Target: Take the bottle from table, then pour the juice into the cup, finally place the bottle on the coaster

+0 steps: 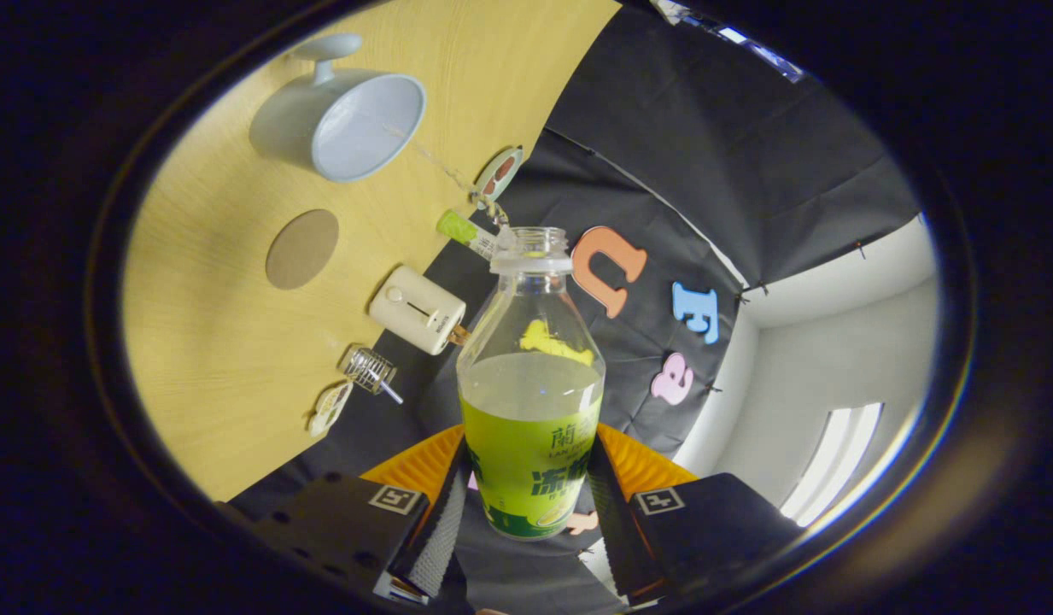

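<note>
Fingers (530,512) grip open bottle (531,384) w/ cup (342,124), coaster (301,248) beyond.

The fingers (526,512) cover both sides of the bottle (531,384) down low, and its bottom edge sits behind them. The little green thing (459,228) at the bench's (219,359) far edge is too small to identify.

Evenly lit and sharp, with strong fisheye warping; a bright window (833,461) glares beyond.
</note>
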A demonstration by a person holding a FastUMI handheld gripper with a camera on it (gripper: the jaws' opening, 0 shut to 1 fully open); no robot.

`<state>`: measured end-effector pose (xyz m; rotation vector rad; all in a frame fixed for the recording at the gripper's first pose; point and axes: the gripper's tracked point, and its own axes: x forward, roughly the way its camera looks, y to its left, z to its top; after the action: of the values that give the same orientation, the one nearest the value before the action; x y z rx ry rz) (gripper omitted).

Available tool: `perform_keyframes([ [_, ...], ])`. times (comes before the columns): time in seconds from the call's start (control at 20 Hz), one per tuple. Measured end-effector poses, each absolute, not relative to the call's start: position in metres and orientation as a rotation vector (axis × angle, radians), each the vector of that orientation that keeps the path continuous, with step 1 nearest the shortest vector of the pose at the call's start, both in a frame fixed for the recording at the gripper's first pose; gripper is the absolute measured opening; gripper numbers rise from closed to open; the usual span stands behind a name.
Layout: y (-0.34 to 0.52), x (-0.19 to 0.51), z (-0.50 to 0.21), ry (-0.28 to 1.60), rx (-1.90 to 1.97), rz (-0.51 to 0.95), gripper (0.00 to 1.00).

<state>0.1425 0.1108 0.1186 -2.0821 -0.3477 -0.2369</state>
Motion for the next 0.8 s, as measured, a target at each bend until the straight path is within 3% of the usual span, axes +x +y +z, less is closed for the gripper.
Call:
perform_keyframes([
  [0.8, 0.111, 0.1475, 0.1161, -0.364, -2.046, -0.228, 0.76],
])
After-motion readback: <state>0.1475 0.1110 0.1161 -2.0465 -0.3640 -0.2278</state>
